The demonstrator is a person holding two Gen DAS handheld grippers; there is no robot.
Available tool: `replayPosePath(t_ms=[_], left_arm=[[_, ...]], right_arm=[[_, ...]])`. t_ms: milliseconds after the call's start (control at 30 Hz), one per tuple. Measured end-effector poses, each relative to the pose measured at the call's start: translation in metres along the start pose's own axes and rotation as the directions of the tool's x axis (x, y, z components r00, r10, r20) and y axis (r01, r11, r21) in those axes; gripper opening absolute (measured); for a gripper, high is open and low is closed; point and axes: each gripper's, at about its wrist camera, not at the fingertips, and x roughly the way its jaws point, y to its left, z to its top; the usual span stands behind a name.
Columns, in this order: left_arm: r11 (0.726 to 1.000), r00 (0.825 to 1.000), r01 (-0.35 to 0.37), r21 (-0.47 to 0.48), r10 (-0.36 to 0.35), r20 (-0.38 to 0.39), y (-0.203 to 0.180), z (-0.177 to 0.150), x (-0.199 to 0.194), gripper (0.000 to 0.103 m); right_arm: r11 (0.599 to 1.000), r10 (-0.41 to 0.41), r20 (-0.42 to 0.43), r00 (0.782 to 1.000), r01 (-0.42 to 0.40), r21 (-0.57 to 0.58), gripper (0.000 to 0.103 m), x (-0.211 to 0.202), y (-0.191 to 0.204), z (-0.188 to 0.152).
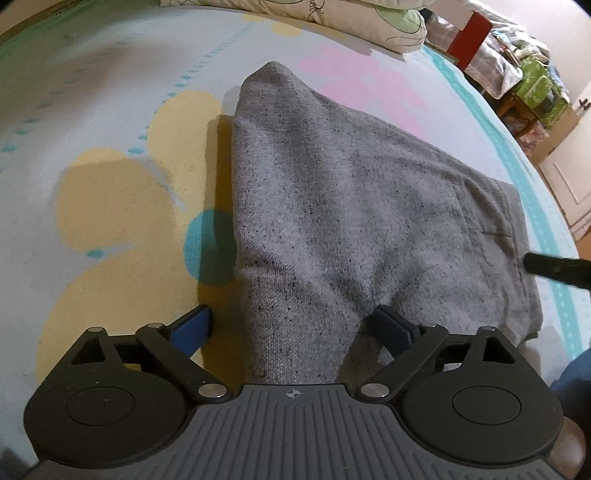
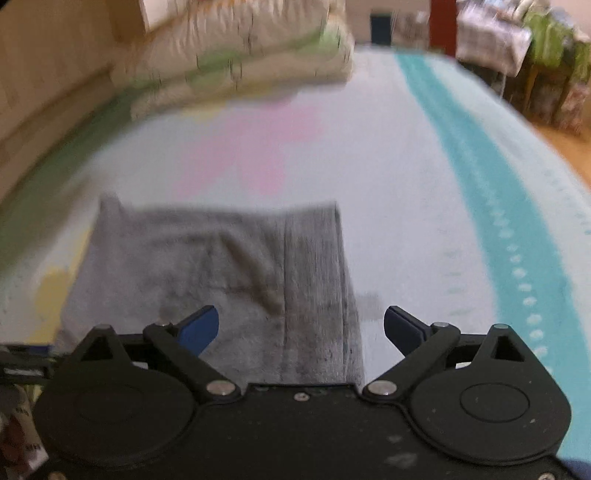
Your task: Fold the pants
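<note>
**Left wrist view: grey pants half raised on the flowered bedsheet**

Left wrist view shows the grey pants [image 1: 332, 206] spread on the bedsheet [image 1: 92, 92], with one part of the cloth rising in a ridge towards the left gripper [image 1: 299, 325]. The gripper's blue-padded fingers [image 1: 195, 326] stand wide apart, one on each side of that ridge; the cloth runs between them and under the gripper body, and whether anything pinches it I cannot tell. Left of the pants lies a yellow flower print [image 1: 110, 206] with a teal centre partly in the cloth's shadow. Beyond the pants' far tip is a pink print [image 1: 354, 81], and past that a stack of folded bedding [image 1: 332, 14]. At the pants' right edge a dark tip of the other tool [image 1: 557, 267] pokes in.

Right wrist view is blurred. The right gripper [image 2: 301, 325] hangs over the pants' [image 2: 207, 266] ribbed band, fingers [image 2: 201, 326] wide and holding nothing. Right of the pants runs a teal stripe [image 2: 480, 177] along the sheet [image 2: 388, 147]; the bedding [image 2: 258, 55] sits beyond them.
</note>
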Motion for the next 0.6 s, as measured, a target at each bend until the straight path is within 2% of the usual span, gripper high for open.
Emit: replayPosePath(t_ms=[100,133,233,300,400,600], left_arm=[[1.0,1.0,0.004,-0.003,-0.004,-0.006,-0.001,0.003,0.003,0.099],[1.0,1.0,0.006,-0.004,-0.006,-0.01,-0.001,0.004,0.004,0.102],[1.0,1.0,-0.013,0.012,0.013,-0.013,-0.005,0.009,0.009,0.102],[0.999,1.0,-0.024,0.032,0.025,-0.014,-0.007,0.012,0.012,0.102],[0.998,1.0,-0.029,0.047,0.029,-0.001,-0.009,0.017,0.016,0.102],[0.996,1.0,-0.02,0.093,0.018,0.017,-0.014,0.026,0.024,0.103]], right_arm=[[0.997,0.037,-0.112,0.993,-0.03,0.066,0.101,0.028,-0.01,0.007],[0.995,0.047,-0.123,0.991,-0.036,0.091,0.101,0.033,-0.014,0.008],[0.985,0.066,-0.137,0.988,-0.042,0.166,0.102,0.047,-0.027,0.012],[0.972,0.108,-0.168,0.98,-0.068,0.225,0.103,0.06,-0.037,0.011],[0.961,0.156,-0.146,0.977,-0.116,0.251,0.103,0.066,-0.044,0.014],[0.955,0.197,-0.109,0.974,-0.165,0.247,0.103,0.069,-0.049,0.012]])
